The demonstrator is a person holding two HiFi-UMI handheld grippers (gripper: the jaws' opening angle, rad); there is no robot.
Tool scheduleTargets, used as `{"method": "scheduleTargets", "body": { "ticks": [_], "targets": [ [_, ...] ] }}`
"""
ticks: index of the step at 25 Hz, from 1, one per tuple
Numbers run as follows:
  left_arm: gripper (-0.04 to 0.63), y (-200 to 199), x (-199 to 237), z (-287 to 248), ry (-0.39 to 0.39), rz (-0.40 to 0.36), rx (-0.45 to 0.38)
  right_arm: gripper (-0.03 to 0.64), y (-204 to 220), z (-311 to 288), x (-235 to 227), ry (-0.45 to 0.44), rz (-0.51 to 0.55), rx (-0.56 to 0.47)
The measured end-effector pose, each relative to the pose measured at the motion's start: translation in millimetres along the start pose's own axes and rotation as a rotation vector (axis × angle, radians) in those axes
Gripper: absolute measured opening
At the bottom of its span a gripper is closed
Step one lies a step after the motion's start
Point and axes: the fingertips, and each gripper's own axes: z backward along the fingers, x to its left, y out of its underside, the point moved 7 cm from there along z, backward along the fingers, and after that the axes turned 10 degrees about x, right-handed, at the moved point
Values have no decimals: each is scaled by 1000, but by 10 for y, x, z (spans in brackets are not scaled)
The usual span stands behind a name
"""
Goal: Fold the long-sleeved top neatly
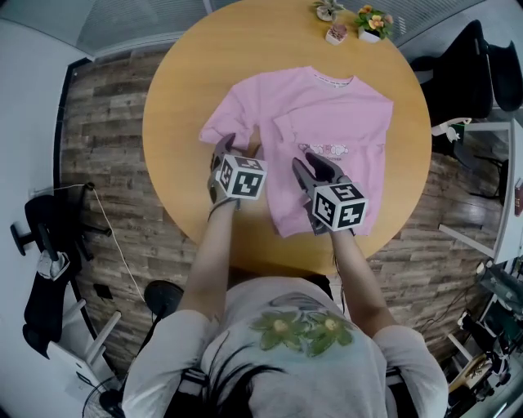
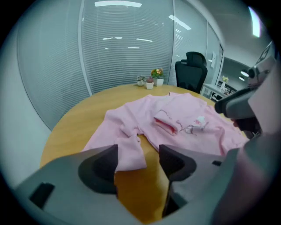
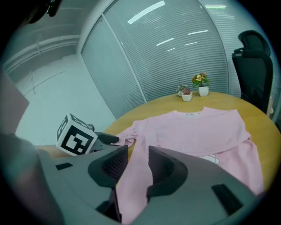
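Claws first: the left claw (image 2: 138,154) stands spread, its jaws on either side of the cuff (image 2: 130,154) of the loose sleeve (image 1: 221,126). The cloth lies against one jaw but is not pinched. The right claw (image 3: 138,159) is likewise spread, with only the body cloth of the top seen through the gap and nothing gripped. The pink top (image 1: 335,110) lies front side up on the round wooden table (image 1: 176,122), collar toward the far edge and hem toward the person. One sleeve (image 1: 327,131) is already laid across the chest, ending near the middle, just above the printed motif (image 1: 327,149). The loose sleeve runs down the left side of the body, bunched at the shoulder, with bare table showing between it and the body. Judgement: the left claw is set over that cuff in order to take it and carry it across to match the first sleeve. The right claw, held above the lower body near the hem, appears to be kept clear of the work. Risk noted: the bunching at the shoulder may set a crease unless smoothed. Small potted plants (image 1: 372,23) at the far edge stand well apart from the garment.
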Motion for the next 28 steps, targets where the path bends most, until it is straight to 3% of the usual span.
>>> {"method": "scheduleTargets", "body": {
  "ticks": [4, 7, 9, 12, 17, 23, 28],
  "targets": [
    [291, 23, 28, -191, -19, -25, 62, 156, 126, 106, -74, 15, -47, 0],
    [252, 41, 71, -259, -45, -34, 85, 156, 160, 123, -80, 14, -55, 5],
    [150, 43, 131, -263, -83, -33, 84, 155, 161, 116, -70, 9, -55, 7],
    [62, 40, 209, -217, -74, 20, 70, 155, 154, 115, -65, 5, -55, 5],
    [41, -2, 348, 81, -30, 107, -10, 155, 143, 135, -65, 1, -51, 2],
    [41, 9, 722, 615, -42, 114, -123, 155, 125, 222, -26, -3, -41, -12],
    [41, 69, 1091, 987, -57, 228, -191, 155, 139, 289, 4, -9, -26, -18]
  ]
}}
